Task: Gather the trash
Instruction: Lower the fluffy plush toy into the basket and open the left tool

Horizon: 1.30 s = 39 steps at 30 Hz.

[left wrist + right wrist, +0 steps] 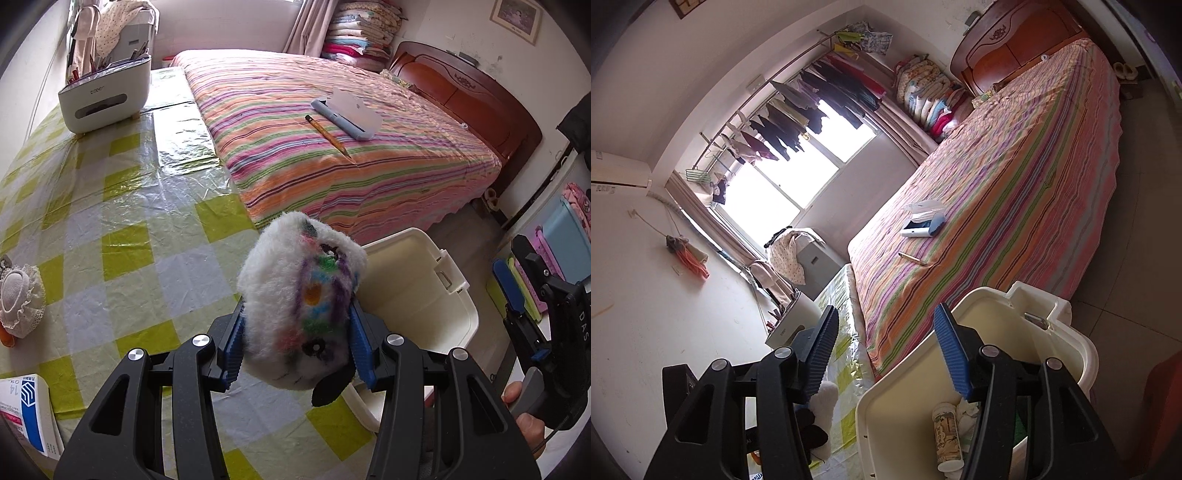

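My left gripper (297,347) is shut on a white fluffy plush toy (299,295) with coloured scribbles. It holds the toy above the table's right edge, beside the open cream trash bin (417,295). My right gripper (886,350) is open and empty, above the bin (905,398). Inside the bin lie a cylindrical container (945,435) and crumpled paper (967,410). The right gripper also shows in the left wrist view (524,295), at the far right. The plush toy shows low in the right wrist view (823,402).
A table with a yellow checked plastic cloth (110,221) holds a white organizer box (103,96), a lace pincushion (18,295) and a medicine box (29,410). A striped bed (332,147) behind carries a pencil (327,134) and a white case (347,112).
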{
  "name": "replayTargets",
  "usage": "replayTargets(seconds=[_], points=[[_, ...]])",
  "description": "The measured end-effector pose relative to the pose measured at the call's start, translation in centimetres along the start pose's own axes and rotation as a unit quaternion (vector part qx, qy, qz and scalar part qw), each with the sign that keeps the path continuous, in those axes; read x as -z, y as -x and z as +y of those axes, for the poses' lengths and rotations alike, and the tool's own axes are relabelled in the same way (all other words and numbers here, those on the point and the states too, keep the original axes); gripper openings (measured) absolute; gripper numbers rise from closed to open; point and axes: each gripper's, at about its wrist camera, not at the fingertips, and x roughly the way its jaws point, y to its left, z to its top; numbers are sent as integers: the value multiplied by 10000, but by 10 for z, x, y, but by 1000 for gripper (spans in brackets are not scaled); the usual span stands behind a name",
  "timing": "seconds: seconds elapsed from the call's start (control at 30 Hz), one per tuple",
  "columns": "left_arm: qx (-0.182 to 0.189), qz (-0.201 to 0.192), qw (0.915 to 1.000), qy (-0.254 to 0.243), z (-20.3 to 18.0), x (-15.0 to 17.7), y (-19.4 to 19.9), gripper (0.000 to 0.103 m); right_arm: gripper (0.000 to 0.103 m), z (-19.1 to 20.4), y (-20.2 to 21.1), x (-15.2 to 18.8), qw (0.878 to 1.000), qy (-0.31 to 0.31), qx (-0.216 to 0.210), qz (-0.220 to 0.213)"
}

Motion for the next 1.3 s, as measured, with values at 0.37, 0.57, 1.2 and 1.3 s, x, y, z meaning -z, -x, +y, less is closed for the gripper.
replayTargets(seconds=[0.37,0.57,1.2,1.3], points=[[101,182,9994,-275,-50,-15,-28,48,53,-10,12,-5,9996,-194,-79,-198],[102,252,9991,-312,-64,-18,-38,51,53,-15,12,-5,9995,-255,-107,-162],[43,49,9995,-300,-49,-14,-10,78,53,-10,6,-3,9997,-223,-128,-30],[16,41,9993,-378,-41,-5,1,80,53,-10,5,-3,9996,-242,-130,3]])
